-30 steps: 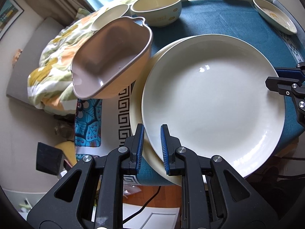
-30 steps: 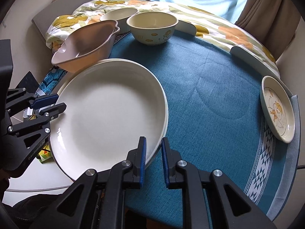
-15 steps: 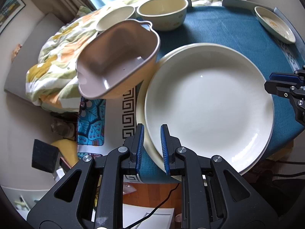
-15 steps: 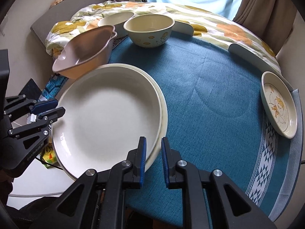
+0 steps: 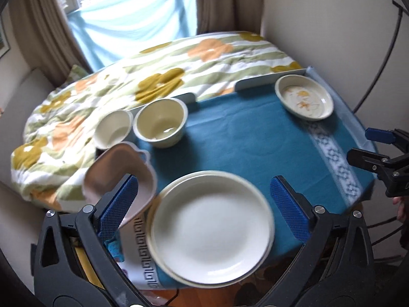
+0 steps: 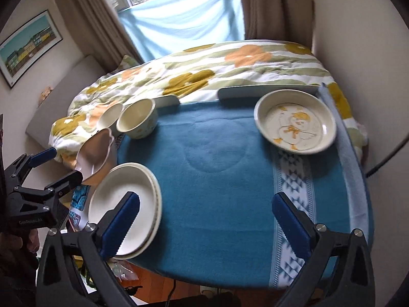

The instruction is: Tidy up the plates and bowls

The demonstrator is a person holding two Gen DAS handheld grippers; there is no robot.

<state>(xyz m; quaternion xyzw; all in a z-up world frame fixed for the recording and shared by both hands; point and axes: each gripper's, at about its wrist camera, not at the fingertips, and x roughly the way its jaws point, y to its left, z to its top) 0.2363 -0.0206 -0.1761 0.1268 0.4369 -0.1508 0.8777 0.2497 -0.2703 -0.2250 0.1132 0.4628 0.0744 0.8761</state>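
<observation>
Two glossy cream round plates (image 5: 212, 227) lie stacked at the near left edge of the table (image 6: 230, 179), whose woven teal cloth carries a white geometric band. A matte pink, lobed dish (image 5: 117, 179) leans tilted just behind them, two cream bowls (image 6: 136, 121) sit at the far left edge, and a shallow plate with an orange figure (image 6: 295, 125) sits at the far right corner. The left gripper (image 5: 204, 204) and right gripper (image 6: 205, 221), their blue ribbed pads having just spread wide, hold nothing.

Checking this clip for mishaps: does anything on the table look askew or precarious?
Yes. The pink dish sits tilted at the table's left edge beside the stacked white plates, apparently propped rather than flat. The plates also overhang the near edge. Nothing looks spilled or broken.
</observation>
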